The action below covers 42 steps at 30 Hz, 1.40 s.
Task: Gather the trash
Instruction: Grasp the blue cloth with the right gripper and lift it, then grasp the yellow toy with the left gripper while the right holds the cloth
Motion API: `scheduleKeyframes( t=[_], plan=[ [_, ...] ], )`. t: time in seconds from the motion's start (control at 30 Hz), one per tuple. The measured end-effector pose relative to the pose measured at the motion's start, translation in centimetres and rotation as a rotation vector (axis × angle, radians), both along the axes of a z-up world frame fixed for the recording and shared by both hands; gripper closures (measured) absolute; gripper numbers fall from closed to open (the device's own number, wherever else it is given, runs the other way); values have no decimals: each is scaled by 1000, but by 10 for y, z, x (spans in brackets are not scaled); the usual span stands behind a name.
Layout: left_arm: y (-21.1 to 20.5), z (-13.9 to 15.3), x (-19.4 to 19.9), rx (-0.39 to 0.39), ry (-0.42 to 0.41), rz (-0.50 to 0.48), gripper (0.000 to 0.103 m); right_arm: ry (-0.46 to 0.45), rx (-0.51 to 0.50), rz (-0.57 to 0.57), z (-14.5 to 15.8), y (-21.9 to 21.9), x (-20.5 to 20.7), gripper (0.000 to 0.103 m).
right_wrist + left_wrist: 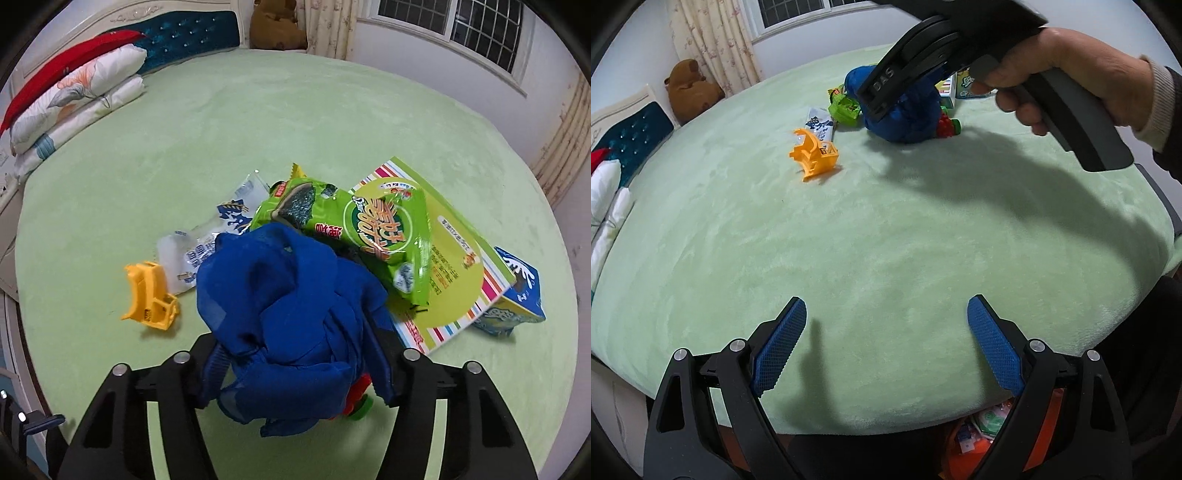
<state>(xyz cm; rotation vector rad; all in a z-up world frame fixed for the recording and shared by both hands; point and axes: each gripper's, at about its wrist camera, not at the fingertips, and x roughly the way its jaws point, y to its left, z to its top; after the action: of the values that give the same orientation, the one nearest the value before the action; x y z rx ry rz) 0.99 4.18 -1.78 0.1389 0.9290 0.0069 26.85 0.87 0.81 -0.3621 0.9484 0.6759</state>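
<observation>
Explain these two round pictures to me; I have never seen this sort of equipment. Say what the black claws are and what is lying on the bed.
There is no robot: a person holds one hand-squeezed two-finger gripper in each hand, each with a fisheye camera looking along its fingers.

The left camera shows the left gripper, open and empty over the green blanket, and the person's right hand squeezing the other tool.

The right camera shows the right gripper around a crumpled blue cloth; the cloth hides its fingertips.

Also on the bed are a green snack bag, a white wrapper, a striped box, a blue carton and a yellow plastic piece.
</observation>
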Motion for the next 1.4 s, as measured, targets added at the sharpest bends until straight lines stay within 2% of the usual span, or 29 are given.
scheduleKeyframes(
  t=[0.27, 0.43, 0.57, 0.7, 0.8, 0.9, 1.07, 1.17, 1.27, 1.3, 1.4],
  plan=[
    [9, 3, 2, -29, 4, 24, 16, 2, 180, 42, 46, -50, -49, 43],
    [24, 5, 17, -67, 20, 58, 16, -65, 208, 27, 57, -104, -103, 43],
    [46, 11, 50, -128, 21, 110, 16, -154, 154, -4, 49, -143, -155, 42],
    [58, 15, 85, -137, 4, 136, 16, -158, 179, -55, 32, -176, -187, 42],
    [63, 15, 114, -127, 2, 123, 16, -126, 223, -96, 23, -190, -193, 42],
    [66, 12, 136, -155, 22, 100, 16, -89, 270, -130, 15, -204, -196, 42],
    [68, 5, 157, -153, 14, 69, 17, -53, 311, -153, 5, -216, -190, 42],
    [66, -6, 168, -106, 51, 53, 45, -41, 325, -163, 1, -218, -185, 42],
    [67, -11, 169, -102, 38, 43, 57, -26, 337, -177, -5, -220, -182, 42],
    [67, -11, 168, -102, 32, 44, 65, -17, 339, -181, -7, -221, -181, 42],
    [63, -11, 161, -86, 8, 50, 65, -1, 347, -193, -12, -223, -181, 42]
  ],
)
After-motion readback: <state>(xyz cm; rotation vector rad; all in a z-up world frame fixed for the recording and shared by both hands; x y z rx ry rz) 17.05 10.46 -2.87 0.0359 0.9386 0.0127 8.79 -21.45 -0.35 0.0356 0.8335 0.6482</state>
